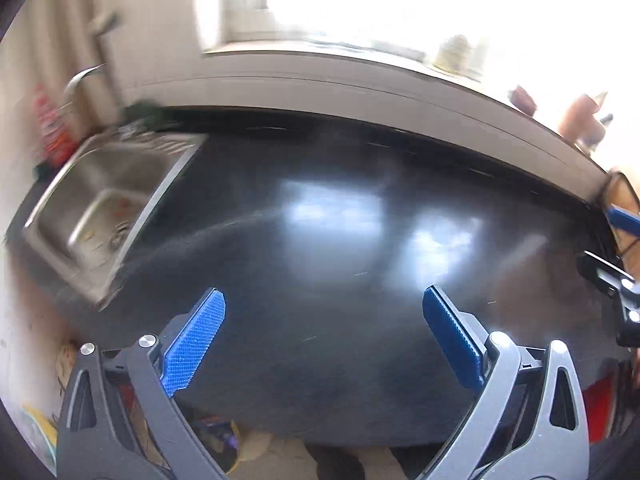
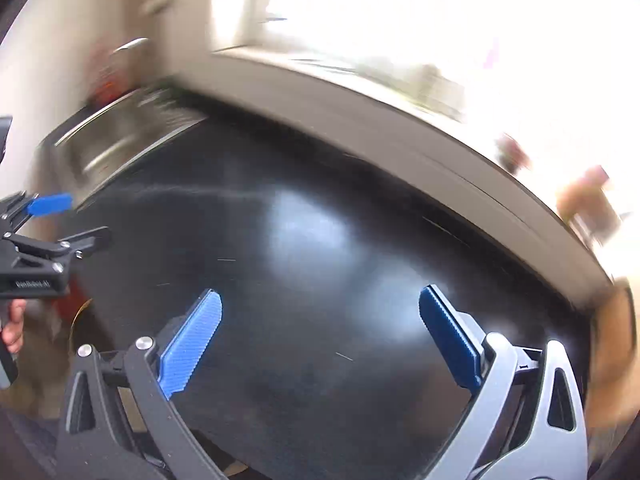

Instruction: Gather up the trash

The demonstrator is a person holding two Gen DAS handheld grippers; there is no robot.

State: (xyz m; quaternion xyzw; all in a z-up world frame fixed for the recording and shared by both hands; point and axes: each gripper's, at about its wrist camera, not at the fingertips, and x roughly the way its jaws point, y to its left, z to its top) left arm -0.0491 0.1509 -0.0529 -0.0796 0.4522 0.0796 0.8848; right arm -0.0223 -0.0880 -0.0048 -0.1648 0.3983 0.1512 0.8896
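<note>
Both the left gripper [image 1: 324, 336] and right gripper [image 2: 320, 336] hang released over the bare black table [image 1: 320, 240]; seemingly between pickups, next needing trash located.

The counter [image 1: 340, 240] is looking black, smooth and very shiny, and window light is bouncing off its middle. At its left edge the sink [image 1: 100, 208] is shining like dull grey metal. The tap [image 1: 82, 76] behind it is gleaming like shiny metal. The pads [image 1: 194, 342] are showing bumpy blue plastic. The arms [image 1: 120, 400] holding them are looking like smooth, matt grey plastic with shiny metal pins.
</note>
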